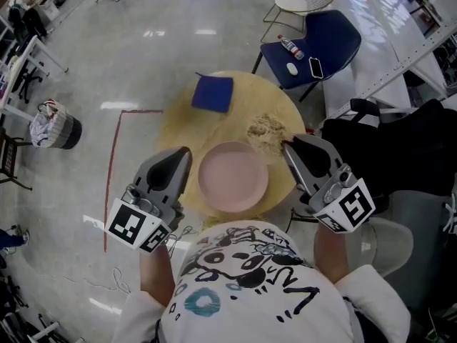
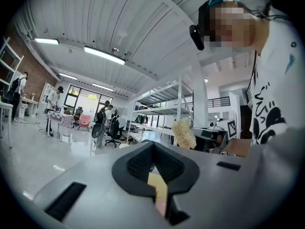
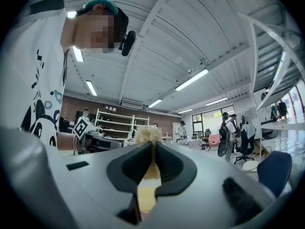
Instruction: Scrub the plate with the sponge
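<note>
A round yellow desk [image 1: 251, 95] sits in the middle of the head view. A pink plate [image 1: 232, 179] lies on it, near the bottom edge of the desk and close to the person. The plate has nothing on it.

The sponge [image 1: 266, 133] is tan and fluffy. It lies on the desk just above and to the right of the plate, touching its rim.

The left gripper [image 1: 184, 153] is on the left side of the plate, with its tip just beside the rim. Its fingers are pressed together and only a thin slit shows between them. Nothing is held in them. In the left gripper view the sponge sticks up on the far side, right of the middle.

The right gripper [image 1: 287, 146] is on the right side of the plate. Its tip is right at the edge of the sponge. Its fingers are pressed close too, with only a thin slit. In the right gripper view the fluffy sponge shows just past the tips. The sponge lies flat on the desk and is not lifted.

A blue cloth [image 1: 213, 93] lies near the top of the desk, well apart from the plate.

At the upper right of the head view stands a blue chair [image 1: 330, 34] with a few small things on its seat. At the left a basket [image 1: 56, 127] stands on the floor.
</note>
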{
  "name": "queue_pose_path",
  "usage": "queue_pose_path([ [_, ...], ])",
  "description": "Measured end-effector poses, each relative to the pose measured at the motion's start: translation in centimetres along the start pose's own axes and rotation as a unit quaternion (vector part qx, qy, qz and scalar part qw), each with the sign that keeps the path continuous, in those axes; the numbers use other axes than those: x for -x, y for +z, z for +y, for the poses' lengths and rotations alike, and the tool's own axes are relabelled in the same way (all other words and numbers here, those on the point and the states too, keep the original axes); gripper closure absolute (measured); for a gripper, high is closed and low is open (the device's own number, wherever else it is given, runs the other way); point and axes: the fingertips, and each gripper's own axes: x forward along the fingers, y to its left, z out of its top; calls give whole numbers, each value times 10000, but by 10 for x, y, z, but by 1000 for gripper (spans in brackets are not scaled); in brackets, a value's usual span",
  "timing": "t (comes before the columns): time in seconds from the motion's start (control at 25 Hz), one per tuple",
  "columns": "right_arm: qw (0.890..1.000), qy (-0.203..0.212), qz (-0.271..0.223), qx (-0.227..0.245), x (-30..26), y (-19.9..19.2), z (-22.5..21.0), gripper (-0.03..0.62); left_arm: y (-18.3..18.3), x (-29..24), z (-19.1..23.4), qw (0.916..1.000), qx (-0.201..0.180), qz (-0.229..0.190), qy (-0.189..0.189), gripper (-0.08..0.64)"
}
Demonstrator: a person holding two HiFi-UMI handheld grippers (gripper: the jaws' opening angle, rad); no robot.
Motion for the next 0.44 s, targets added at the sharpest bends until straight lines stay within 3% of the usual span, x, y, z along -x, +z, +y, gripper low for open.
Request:
queue_pose_path([
  [0.44,9999,12,117,-71,4,-9,4,549,-17,1,-4,9996,227,135,-52,545],
])
